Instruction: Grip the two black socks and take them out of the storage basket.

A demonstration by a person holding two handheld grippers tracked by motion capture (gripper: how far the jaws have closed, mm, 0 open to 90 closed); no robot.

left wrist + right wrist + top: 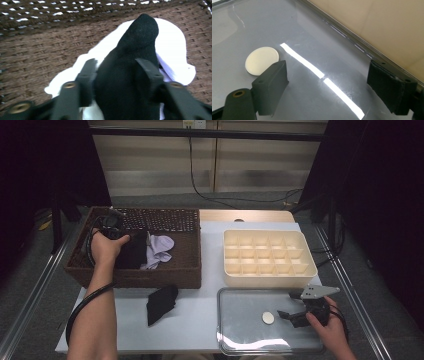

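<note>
- High view: my left gripper [116, 231] is down inside the brown wicker basket [190, 270], at its left half, and the black sock [134, 251] I am working on lies just to the gripper's right, near the middle of the basket. A pale sock [160, 247] lies against the black one, on the side toward the basket's right wall. Another black sock [161, 303] lies on the tabletop [200, 320] just in front of the basket. My right gripper [290, 316] rests over the clear tray [240, 340], well to the right of the basket and well apart from it, so my left hand is by far the nearer one.
- Left gripper view: the black sock [135, 75] runs straight away from me between my jaws, its long axis in line with the gripper [116, 75], and its rounded end points toward the basket's far wall [75, 12]. The jaws stand on either side of it, touching the cloth; I judge they are pinching it, though not tightly. The pale sock [172, 50] lies under it. To lift it out, I would pull up and back along that axis.
- Right gripper view: my right gripper [327, 80] stands wide apart, holding nothing, above the tray [312, 37]. A small pale disc [262, 60] lies just beyond one jaw.
</note>
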